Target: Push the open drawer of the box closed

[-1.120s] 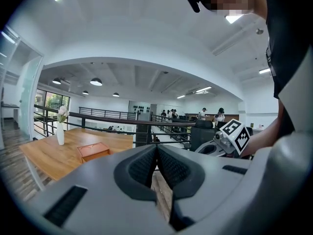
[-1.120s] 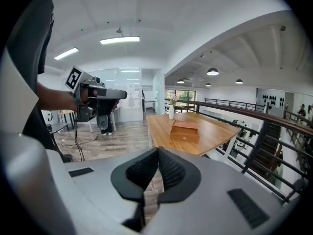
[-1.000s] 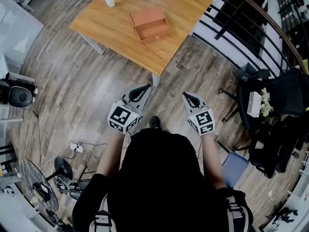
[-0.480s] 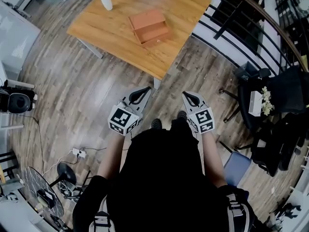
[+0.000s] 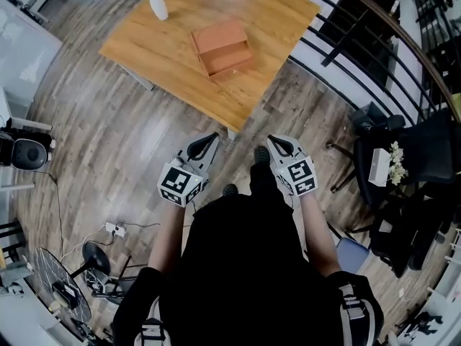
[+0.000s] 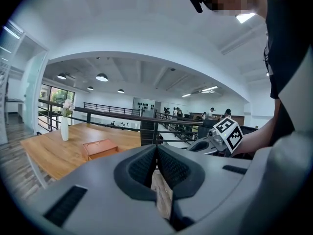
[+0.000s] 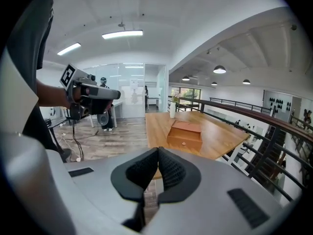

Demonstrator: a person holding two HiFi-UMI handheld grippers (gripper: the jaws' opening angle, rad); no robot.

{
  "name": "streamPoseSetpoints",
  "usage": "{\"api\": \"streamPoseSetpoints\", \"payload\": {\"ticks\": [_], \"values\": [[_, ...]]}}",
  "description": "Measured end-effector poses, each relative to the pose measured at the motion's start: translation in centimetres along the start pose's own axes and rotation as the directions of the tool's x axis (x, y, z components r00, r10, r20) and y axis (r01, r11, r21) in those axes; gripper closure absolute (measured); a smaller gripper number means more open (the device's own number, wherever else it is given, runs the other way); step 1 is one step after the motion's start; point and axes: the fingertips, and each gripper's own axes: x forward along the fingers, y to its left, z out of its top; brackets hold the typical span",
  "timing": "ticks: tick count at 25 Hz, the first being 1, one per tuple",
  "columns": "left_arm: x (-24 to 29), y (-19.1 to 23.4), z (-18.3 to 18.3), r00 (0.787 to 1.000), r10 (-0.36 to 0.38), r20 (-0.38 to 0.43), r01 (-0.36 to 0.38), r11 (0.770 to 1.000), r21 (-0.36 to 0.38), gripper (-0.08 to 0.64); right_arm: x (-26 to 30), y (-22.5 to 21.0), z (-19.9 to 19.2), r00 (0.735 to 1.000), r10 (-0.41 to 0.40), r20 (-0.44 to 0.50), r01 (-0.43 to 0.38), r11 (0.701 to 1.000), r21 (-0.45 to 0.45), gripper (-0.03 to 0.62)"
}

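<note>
A person stands on a wood plank floor [image 5: 108,143], seen from above, holding a gripper in each hand at waist height. The left gripper [image 5: 213,137] has its two dark jaws pressed together with nothing between them. The right gripper [image 5: 271,140] is the same, jaws closed tip to tip and empty. Both point toward a wooden table [image 5: 158,49], and both hang over the floor just short of its nearest corner. A reddish-brown box [image 5: 216,36] sits around the middle of the table, well apart from both grippers. Its drawer [image 5: 229,58] is pulled out on the side facing the person, with a small knob on its front. A white vase [image 5: 158,6] holding flowers stands near a far edge of the table. A black railing [image 5: 360,34] runs beyond the table on the right.
</note>
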Motion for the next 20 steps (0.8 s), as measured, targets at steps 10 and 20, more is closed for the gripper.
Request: {"api": "streamPoseSetpoints", "payload": {"ticks": [10,20], "values": [[6.3,2.8,1.8,0.998,0.063,-0.014,-0.063,0.998,-0.023,0.537,4.0,-7.8,1.6,0.998,0.06,-0.005,-0.06,0.998,-0.023,0.577],[10.8,5.7,4.5,0.982,0.184,0.045,-0.179,0.978,-0.103,0.537,7.2,-13.0,3.2,0.984,0.174,-0.026,-0.176,0.98,-0.088,0.577]]}}
